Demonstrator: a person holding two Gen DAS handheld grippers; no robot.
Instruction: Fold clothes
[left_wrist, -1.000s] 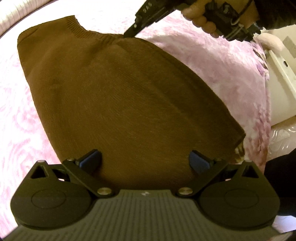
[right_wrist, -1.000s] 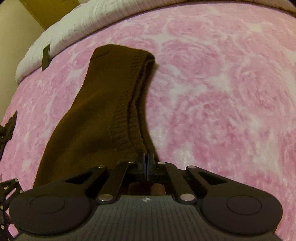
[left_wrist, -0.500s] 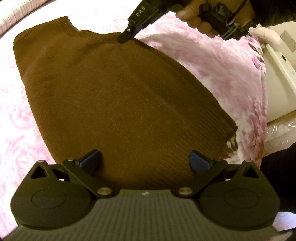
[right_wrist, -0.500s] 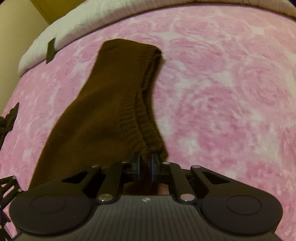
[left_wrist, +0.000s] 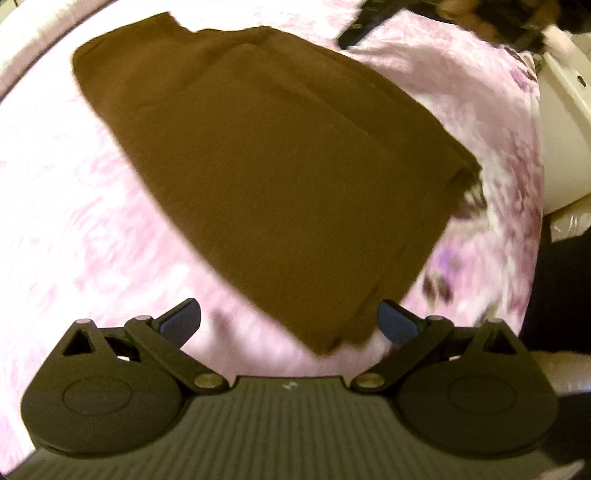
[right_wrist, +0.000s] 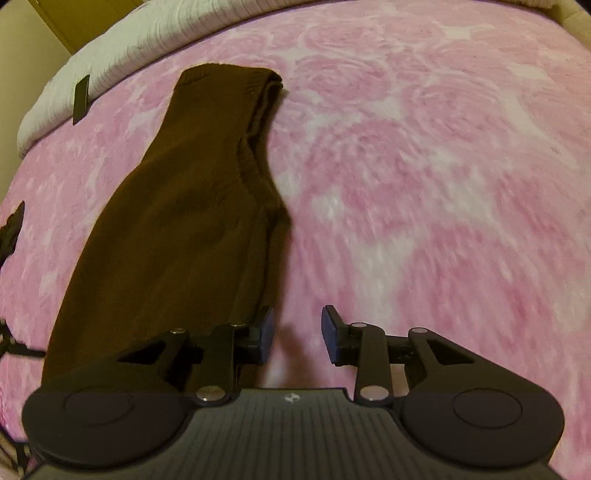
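A brown knitted sweater (left_wrist: 273, 155) lies folded flat on the pink flowered blanket (left_wrist: 74, 229). In the left wrist view my left gripper (left_wrist: 290, 323) stands wide open above the blanket, just short of the sweater's near corner, nothing between its blue pads. In the right wrist view the same sweater (right_wrist: 184, 221) stretches away to the left, its ribbed edge at the far end. My right gripper (right_wrist: 297, 334) is opening, its jaws apart over bare blanket just right of the sweater's edge, nothing between them. The right gripper's tip (left_wrist: 356, 27) shows blurred at the top of the left wrist view.
The pink blanket (right_wrist: 424, 184) spreads wide to the right of the sweater. A white quilted cover (right_wrist: 122, 55) lies along the far edge of the bed. White furniture (left_wrist: 565, 129) stands beyond the bed's right side in the left wrist view.
My right gripper let go of the sweater's edge and drew off to the right. My left gripper pulled back off the sweater, which now lies flat.
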